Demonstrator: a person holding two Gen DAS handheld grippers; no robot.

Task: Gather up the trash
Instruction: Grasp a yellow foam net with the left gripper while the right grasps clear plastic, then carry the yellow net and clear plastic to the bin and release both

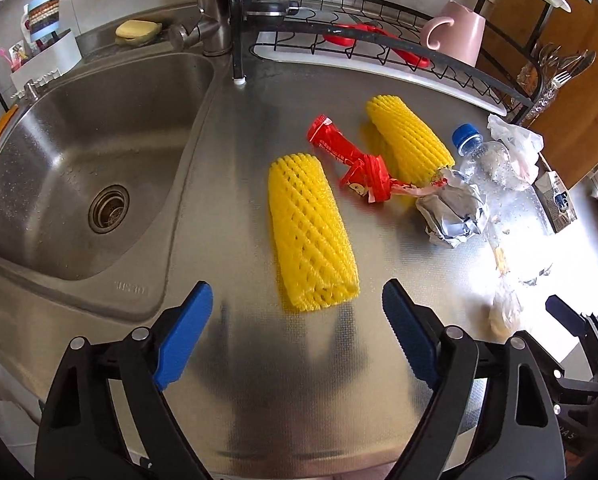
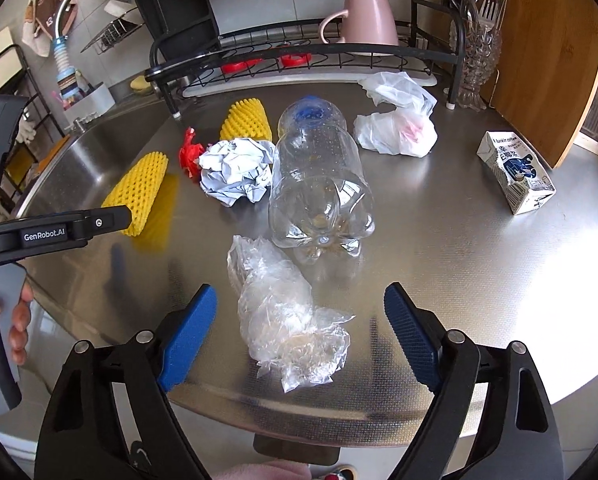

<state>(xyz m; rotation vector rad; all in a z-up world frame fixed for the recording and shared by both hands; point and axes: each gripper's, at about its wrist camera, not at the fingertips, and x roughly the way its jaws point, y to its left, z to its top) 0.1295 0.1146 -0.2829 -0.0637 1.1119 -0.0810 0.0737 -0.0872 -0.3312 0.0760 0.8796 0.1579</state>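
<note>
Trash lies scattered on the steel worktop (image 1: 227, 184): a clear plastic bag (image 2: 287, 316) sits right between my right gripper (image 2: 299, 336) jaws, which are spread wide and holding nothing, and just past it lie an empty bottle (image 2: 319, 184) on its side, a crumpled paper ball (image 2: 239, 172), a white plastic bag (image 2: 399, 128) and a small carton (image 2: 515, 172) well off to the right. My left gripper (image 1: 297, 336) is also released, jaws wide apart, with a yellow foam net (image 1: 311, 228) just ahead, then a red wrapper (image 1: 351, 160) and a second foam net (image 1: 407, 140); the sink (image 1: 91, 168) is to the left.
</note>
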